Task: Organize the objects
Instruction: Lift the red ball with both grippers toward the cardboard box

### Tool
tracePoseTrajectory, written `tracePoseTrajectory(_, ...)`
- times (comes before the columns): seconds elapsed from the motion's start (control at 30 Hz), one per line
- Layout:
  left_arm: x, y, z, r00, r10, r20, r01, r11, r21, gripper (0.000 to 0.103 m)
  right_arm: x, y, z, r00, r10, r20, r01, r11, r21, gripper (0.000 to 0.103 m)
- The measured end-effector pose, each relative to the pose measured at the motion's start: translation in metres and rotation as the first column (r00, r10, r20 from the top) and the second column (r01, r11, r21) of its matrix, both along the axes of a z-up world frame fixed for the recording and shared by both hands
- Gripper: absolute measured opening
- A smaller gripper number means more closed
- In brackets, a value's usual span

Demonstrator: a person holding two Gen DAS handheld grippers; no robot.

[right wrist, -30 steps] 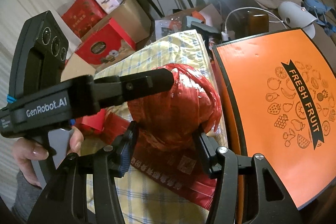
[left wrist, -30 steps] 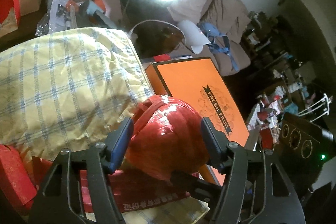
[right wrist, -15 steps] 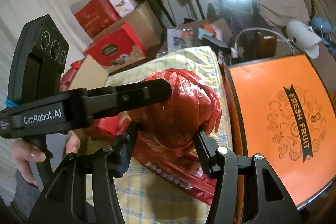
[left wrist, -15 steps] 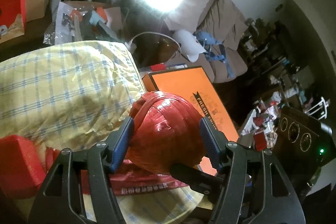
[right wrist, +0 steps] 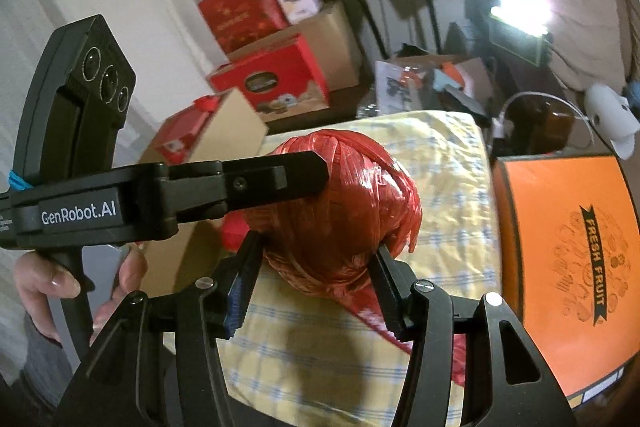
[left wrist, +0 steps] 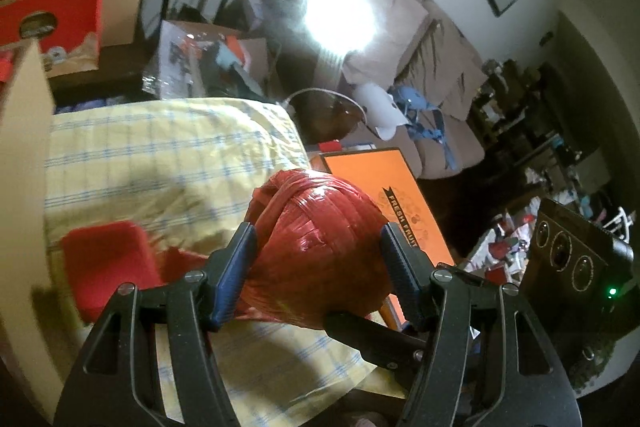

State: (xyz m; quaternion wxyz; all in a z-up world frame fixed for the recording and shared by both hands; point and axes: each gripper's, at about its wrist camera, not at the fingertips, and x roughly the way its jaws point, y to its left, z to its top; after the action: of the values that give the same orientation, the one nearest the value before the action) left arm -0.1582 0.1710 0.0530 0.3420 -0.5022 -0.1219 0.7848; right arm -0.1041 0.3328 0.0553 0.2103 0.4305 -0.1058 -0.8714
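Note:
A red ball of plastic twine [left wrist: 316, 251] hangs in the air above the yellow checked cloth [left wrist: 160, 163]. My left gripper [left wrist: 318, 231] is shut on it, one pad on each side. The right gripper [right wrist: 316, 247] is shut on the same ball [right wrist: 340, 211] from a crossing angle. In the right wrist view one left finger [right wrist: 272, 179] lies across the ball's upper left, and a hand [right wrist: 44, 287] holds that tool's handle. One right finger [left wrist: 368, 331] shows under the ball in the left wrist view.
An orange "FRESH FRUIT" box [right wrist: 568, 259] lies right of the cloth. A small red box [left wrist: 108, 267] sits on the cloth at the left, and a flat red bag [right wrist: 384, 323] lies below the ball. Cardboard and red cartons [right wrist: 272, 75] are stacked behind, beside a sofa [left wrist: 436, 67].
Both grippers have risen together with the red ball held between them. It has come up off the flat red bag and the cloth, and more of the room behind shows.

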Motion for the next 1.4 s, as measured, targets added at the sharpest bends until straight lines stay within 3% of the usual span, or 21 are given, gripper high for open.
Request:
tracePoseTrajectory(0.37,0.012,-0.077,0.032,0.994,0.091,-0.062,-0.092,0.996,0.0,0.061,0.004,-0.066,0.03,0.991,0.129,-0.043,-0.128,0.992,0.013,0.054)
tracePoseTrajectory(0.7,0.012,-0.159,0.051,0.973,0.207,-0.1,-0.208,0.978,0.002,0.061,-0.002,-0.144,0.048,0.963,0.26,-0.072,-0.259,0.965,0.025,0.054)
tracePoseTrajectory(1.07,0.001,-0.242,0.038,0.937,0.34,-0.081,-0.341,0.94,0.009,0.061,-0.023,-0.224,0.04,0.924,0.379,-0.046,-0.378,0.926,0.027,0.054)
tracePoseTrajectory(1.4,-0.028,-0.29,-0.006,0.911,0.411,-0.017,-0.411,0.912,-0.006,0.061,-0.053,-0.277,0.009,0.897,0.443,0.012,-0.442,0.893,0.079,0.055)
